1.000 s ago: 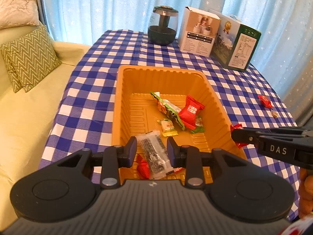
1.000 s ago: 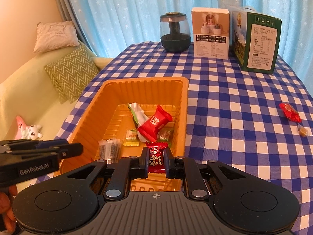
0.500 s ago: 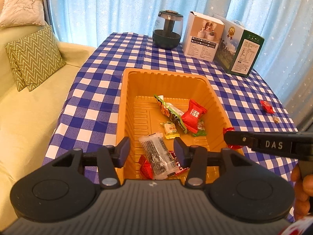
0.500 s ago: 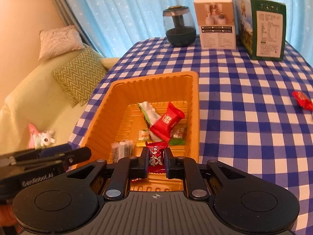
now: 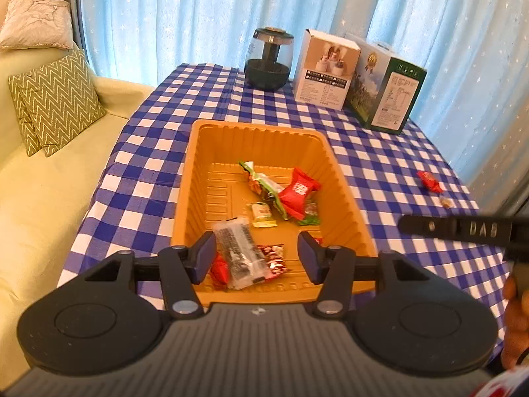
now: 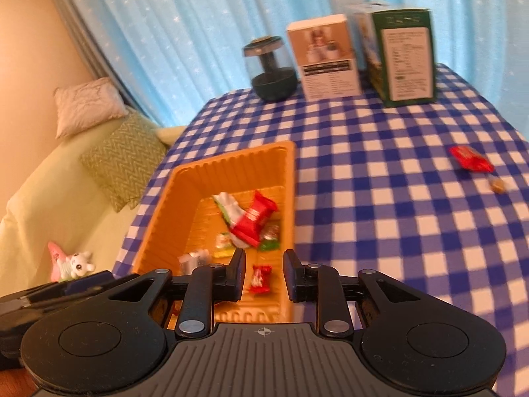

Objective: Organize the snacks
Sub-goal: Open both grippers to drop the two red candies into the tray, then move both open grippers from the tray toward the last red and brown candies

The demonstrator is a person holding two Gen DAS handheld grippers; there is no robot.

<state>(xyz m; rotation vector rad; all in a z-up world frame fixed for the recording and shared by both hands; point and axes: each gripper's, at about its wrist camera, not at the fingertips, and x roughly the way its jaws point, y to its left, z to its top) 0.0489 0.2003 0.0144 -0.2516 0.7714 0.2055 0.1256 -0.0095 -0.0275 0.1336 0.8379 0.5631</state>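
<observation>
The left gripper (image 5: 257,258) has just been opening; its jaws stand wide, clear of the clear-wrapped dark snack bar (image 5: 238,254) lying in the orange ribbed plastic tray (image 5: 350,195). The right gripper (image 6: 264,274) has just been opening too, narrowly parted, its small red-wrapped candy (image 6: 260,279) lying free in the tray.

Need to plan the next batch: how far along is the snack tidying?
Mostly done: several wrapped snacks lie in the orange tray. Nothing in hand: the left tongs and right tongs have just been opening, and grip nothing. Left: a red candy and a small brown sweet on the tablecloth.
</observation>
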